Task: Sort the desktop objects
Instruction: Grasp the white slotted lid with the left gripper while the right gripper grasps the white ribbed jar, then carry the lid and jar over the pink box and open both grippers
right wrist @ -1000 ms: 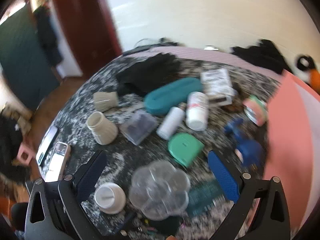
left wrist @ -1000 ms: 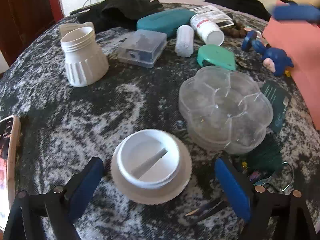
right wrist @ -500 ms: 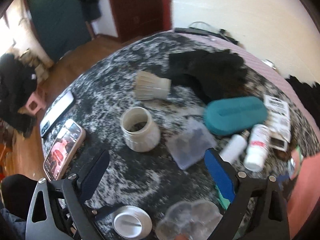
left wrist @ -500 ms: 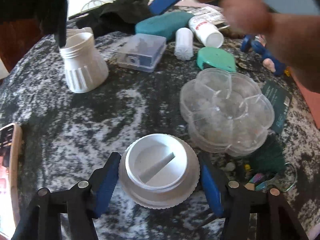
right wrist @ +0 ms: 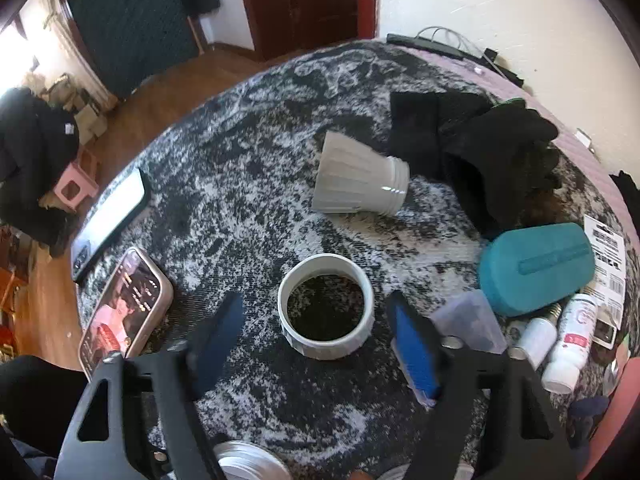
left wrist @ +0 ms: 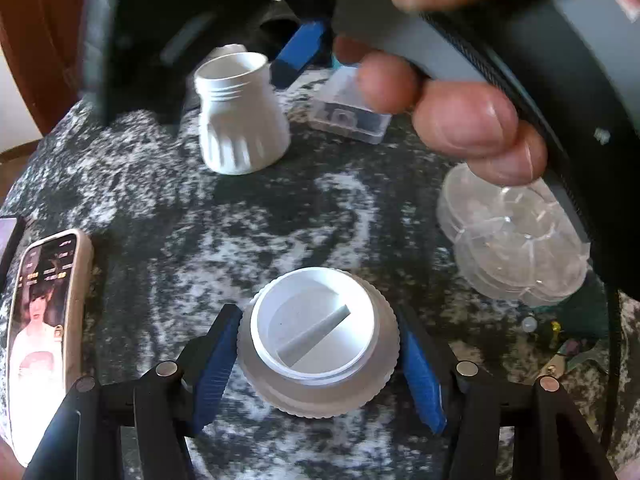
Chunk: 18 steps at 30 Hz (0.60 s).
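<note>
Jars: two white ribbed ones on the speckled cloth (right wrist: 280, 184), one upright (right wrist: 326, 312) between the right gripper's (right wrist: 316, 340) closing pads, untouched; one tipped (right wrist: 358, 178). Two phones. One ridged lid (left wrist: 318, 356) clamped by the left gripper (left wrist: 318, 364).

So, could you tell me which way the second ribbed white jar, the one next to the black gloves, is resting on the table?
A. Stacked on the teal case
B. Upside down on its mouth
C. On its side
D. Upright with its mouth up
C: the ribbed white jar lies on its side, threaded mouth towards the black gloves, apart from the teal case.
</note>
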Each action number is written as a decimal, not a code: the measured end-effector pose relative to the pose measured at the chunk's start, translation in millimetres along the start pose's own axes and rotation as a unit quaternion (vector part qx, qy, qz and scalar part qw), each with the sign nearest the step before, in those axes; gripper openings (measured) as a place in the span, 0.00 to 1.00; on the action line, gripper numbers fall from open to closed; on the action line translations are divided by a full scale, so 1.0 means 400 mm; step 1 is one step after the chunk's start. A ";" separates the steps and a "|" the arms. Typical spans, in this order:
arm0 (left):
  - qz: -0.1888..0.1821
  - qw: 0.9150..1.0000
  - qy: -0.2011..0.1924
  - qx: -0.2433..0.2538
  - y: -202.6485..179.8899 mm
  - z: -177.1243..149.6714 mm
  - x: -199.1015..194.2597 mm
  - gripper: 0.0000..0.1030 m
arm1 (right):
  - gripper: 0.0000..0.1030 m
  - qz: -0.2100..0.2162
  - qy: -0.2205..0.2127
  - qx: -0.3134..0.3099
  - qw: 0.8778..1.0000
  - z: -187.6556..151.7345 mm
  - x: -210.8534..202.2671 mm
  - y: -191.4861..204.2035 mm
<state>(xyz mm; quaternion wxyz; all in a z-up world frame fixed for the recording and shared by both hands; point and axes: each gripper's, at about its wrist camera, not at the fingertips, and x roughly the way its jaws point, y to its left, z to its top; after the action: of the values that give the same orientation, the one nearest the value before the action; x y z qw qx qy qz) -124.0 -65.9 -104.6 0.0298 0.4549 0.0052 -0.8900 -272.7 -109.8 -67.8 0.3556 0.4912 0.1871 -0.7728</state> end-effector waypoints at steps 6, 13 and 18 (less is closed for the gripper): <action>0.012 1.000 0.000 -0.010 0.017 0.006 -0.014 0.63 | 0.48 -0.016 -0.020 -0.014 1.000 -0.023 -0.044 0.008; 0.035 0.998 -0.058 0.014 -0.019 0.032 -0.141 0.63 | 0.48 -0.028 -0.068 0.043 0.996 -0.124 -0.280 -0.053; 0.042 0.988 -0.134 0.072 -0.123 0.091 -0.297 0.63 | 0.48 -0.050 -0.132 0.090 0.986 -0.245 -0.534 -0.121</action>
<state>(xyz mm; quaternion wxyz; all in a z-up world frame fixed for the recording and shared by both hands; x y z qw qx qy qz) -86.7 -12.3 12.2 0.0346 0.3326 -0.0821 -0.9389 -190.2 63.8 76.0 0.2923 0.4046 0.0930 -0.8615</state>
